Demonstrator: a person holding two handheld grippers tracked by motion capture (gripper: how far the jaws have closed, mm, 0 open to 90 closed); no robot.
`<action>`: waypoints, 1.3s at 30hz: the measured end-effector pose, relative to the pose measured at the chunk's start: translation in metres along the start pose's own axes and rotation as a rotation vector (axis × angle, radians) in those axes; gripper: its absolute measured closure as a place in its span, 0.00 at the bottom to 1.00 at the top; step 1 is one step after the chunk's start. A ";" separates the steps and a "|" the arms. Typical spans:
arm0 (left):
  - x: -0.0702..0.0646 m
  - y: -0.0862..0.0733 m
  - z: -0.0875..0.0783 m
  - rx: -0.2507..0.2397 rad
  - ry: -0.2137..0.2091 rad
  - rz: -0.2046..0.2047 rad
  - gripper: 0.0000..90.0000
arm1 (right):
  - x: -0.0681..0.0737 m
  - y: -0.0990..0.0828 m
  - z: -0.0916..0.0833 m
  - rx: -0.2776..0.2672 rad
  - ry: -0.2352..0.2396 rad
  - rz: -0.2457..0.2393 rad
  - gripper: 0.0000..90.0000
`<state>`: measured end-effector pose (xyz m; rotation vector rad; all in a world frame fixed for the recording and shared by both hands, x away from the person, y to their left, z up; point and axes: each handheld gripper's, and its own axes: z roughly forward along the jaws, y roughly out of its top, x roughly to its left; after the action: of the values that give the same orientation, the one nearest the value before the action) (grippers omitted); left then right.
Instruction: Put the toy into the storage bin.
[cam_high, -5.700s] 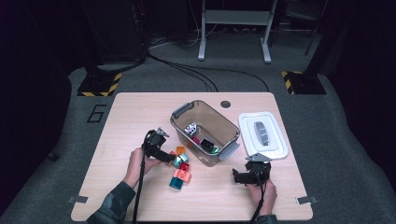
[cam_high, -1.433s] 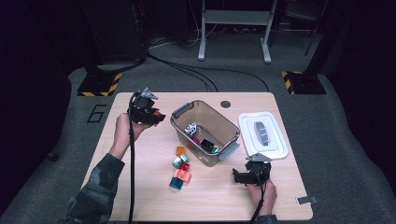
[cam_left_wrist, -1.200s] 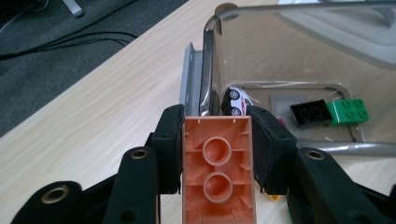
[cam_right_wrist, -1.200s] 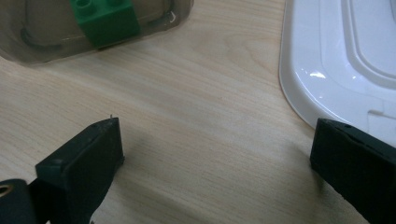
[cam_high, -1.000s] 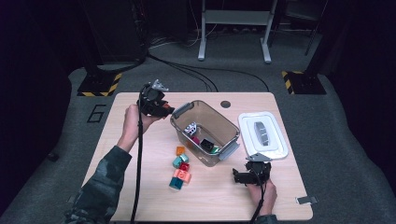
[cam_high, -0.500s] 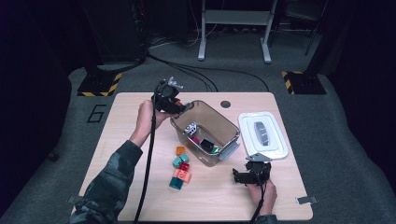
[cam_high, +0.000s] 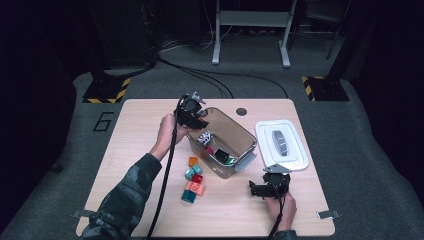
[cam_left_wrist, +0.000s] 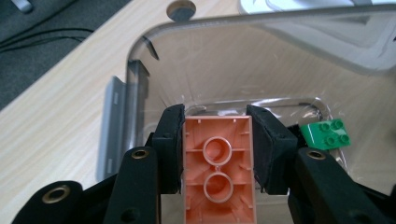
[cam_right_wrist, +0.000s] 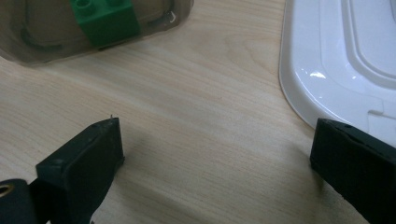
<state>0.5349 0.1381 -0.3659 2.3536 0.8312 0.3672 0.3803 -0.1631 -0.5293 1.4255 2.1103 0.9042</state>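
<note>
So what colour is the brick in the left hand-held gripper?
Salmon orange brick, clearest in the left gripper view.

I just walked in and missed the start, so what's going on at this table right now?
A person is sorting toy bricks into a clear bin. The left gripper is shut on an orange brick, held over the bin's near end. A green brick already lies inside. More loose bricks wait on the table. The right gripper rests open on the wood beside the white lid.

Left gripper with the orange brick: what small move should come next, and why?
Probably open the jaws to drop it. The left gripper clamps the orange brick above the clear bin, where a green brick already lies.
</note>
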 end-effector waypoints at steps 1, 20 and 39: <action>-0.001 -0.001 0.002 0.007 -0.004 0.001 0.65 | 0.000 0.000 0.000 0.000 0.000 0.000 0.02; 0.005 -0.015 0.015 0.079 -0.021 -0.023 0.65 | 0.000 0.000 0.000 -0.001 -0.001 0.000 0.02; -0.003 -0.021 -0.004 0.037 -0.001 -0.022 0.37 | 0.000 0.000 0.000 0.000 -0.001 0.001 0.02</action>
<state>0.5213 0.1510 -0.3760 2.3766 0.8693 0.3448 0.3804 -0.1633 -0.5293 1.4263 2.1089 0.9040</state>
